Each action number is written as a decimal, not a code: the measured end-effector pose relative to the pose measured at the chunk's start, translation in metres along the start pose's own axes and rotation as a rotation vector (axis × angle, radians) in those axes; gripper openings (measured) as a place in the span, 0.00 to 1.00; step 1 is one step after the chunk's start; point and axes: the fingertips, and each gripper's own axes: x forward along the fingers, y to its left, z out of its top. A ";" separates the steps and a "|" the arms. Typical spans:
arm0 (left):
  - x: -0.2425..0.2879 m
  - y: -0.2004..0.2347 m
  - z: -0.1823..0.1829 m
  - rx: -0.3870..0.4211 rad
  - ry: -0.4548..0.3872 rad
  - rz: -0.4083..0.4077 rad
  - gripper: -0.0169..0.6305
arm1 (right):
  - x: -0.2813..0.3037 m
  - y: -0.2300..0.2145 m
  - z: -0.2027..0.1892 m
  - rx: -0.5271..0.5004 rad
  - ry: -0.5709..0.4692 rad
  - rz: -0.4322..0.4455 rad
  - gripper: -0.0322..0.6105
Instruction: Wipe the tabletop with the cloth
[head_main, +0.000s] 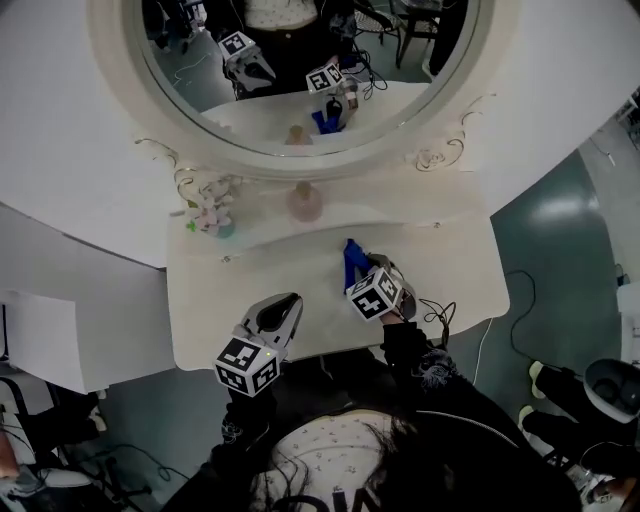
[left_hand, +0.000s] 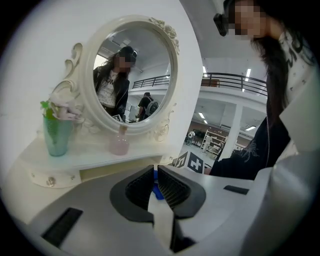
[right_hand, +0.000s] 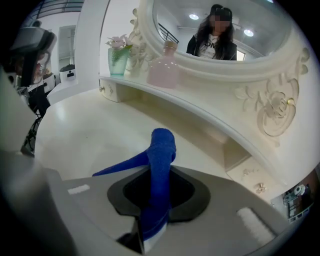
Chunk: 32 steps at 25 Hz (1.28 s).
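Note:
A blue cloth (right_hand: 161, 160) is pinched between the jaws of my right gripper (right_hand: 159, 187) and sticks up and forward over the cream tabletop (right_hand: 95, 135). In the head view the cloth (head_main: 351, 262) hangs just ahead of the right gripper (head_main: 372, 278) near the table's front middle. My left gripper (head_main: 280, 312) sits at the front edge to the left, its jaws nearly together with nothing held. In the left gripper view a bit of the blue cloth (left_hand: 157, 190) shows through the narrow gap of the left gripper (left_hand: 155, 186).
A big oval mirror (head_main: 300, 60) in a carved frame stands at the back. On the raised shelf are a pink bottle (head_main: 305, 202) and a green cup of flowers (head_main: 212, 215). A drawer knob (left_hand: 50, 181) marks the shelf's left end. Cables (head_main: 505, 300) trail on the floor at right.

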 end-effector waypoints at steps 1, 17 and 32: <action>0.011 -0.007 0.001 0.005 0.004 -0.010 0.03 | -0.003 -0.011 -0.008 0.007 0.002 -0.008 0.17; 0.114 -0.094 0.008 0.062 0.090 -0.132 0.03 | -0.056 -0.207 -0.141 0.144 0.086 -0.207 0.17; 0.096 -0.084 -0.003 0.022 0.083 -0.073 0.03 | -0.108 -0.315 -0.244 0.245 0.235 -0.398 0.16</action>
